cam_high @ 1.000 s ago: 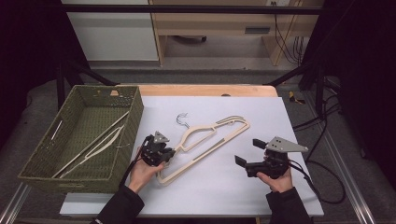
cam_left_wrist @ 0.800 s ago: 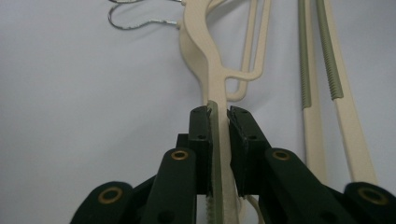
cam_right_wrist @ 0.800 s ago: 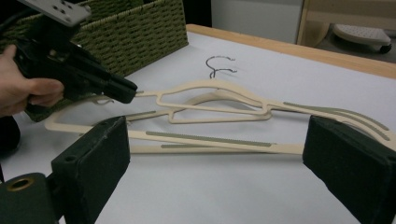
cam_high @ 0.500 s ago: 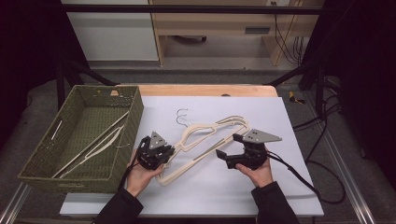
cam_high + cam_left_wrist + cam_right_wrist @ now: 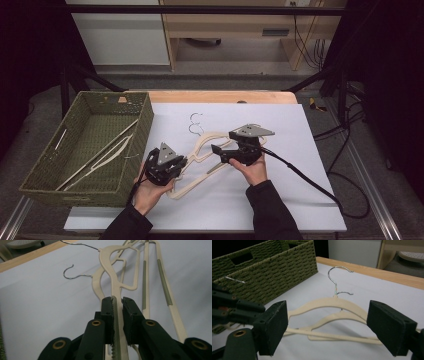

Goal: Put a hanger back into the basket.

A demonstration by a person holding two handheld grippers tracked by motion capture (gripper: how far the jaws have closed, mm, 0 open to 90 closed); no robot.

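Observation:
Two cream plastic hangers with wire hooks lie overlapped on the white table top. My left gripper [image 5: 176,166] [image 5: 116,302] is shut on the ribbed arm end of one hanger [image 5: 115,285] [image 5: 186,186], holding it slightly raised. The second hanger [image 5: 163,282] [image 5: 212,136] lies beside it. My right gripper [image 5: 219,151] [image 5: 332,327] hovers low over the hangers' middle. Its jaws stand wide and have just been closing a little; the pads press on nothing. Both hangers [image 5: 329,302] lie just beyond them.
A woven green basket [image 5: 142,127] [image 5: 274,272] stands at the table's left and holds several more hangers [image 5: 100,155]. A wooden strip [image 5: 220,96] edges the table's far side. The right gripper's cable [image 5: 300,175] trails off to the right. White surface lies open right of the hangers.
My right gripper has travelled left across the table to the hangers. My left gripper has lifted its hanger end a little, and the hangers have shifted.

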